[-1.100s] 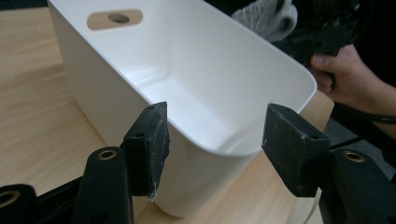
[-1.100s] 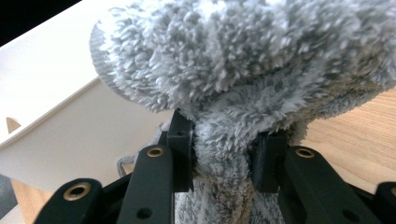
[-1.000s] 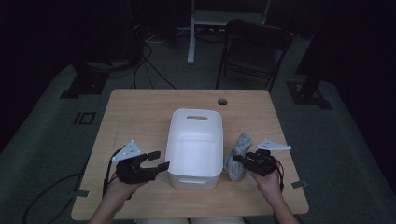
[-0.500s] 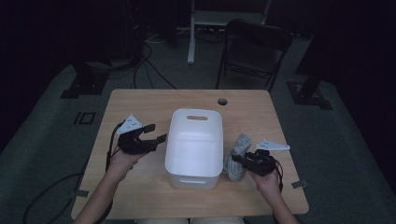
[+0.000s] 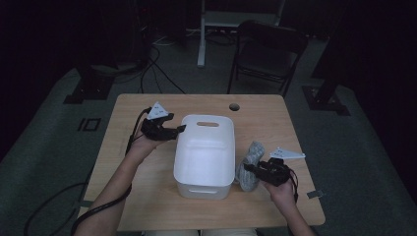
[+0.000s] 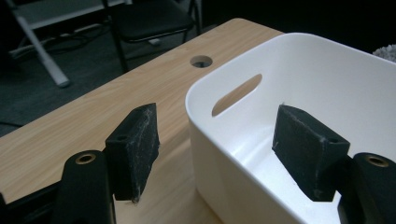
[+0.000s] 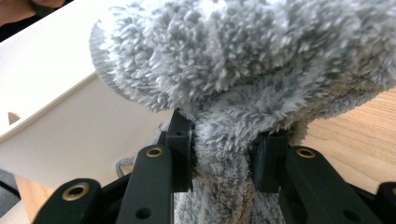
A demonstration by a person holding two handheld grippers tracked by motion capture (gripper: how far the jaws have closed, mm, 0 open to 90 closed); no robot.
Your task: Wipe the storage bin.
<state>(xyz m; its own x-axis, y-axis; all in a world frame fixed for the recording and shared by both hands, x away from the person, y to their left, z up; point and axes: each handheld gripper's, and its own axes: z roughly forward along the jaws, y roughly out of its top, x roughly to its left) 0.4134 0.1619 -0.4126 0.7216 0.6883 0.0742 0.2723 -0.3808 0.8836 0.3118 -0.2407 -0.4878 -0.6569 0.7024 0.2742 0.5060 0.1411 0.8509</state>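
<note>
Fluffy grey cloth [image 7: 243, 70] beside white bin [image 5: 204, 152]

On the light wooden table [image 5: 147, 206], near its middle: white plastic bin [image 5: 205, 155]. Just right of the bin, touching its side: fluffy grey cloth [image 5: 250, 162]. Behind the bin, near the far edge: round cable hole [image 5: 234, 106]. Beyond the table, on the floor: black folding chair [image 5: 268, 51].

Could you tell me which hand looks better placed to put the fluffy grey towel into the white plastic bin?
Right. The right gripper is already clamped on the fluffy grey towel beside the white plastic bin; the left gripper stands open astride the bin's far rim.
</note>
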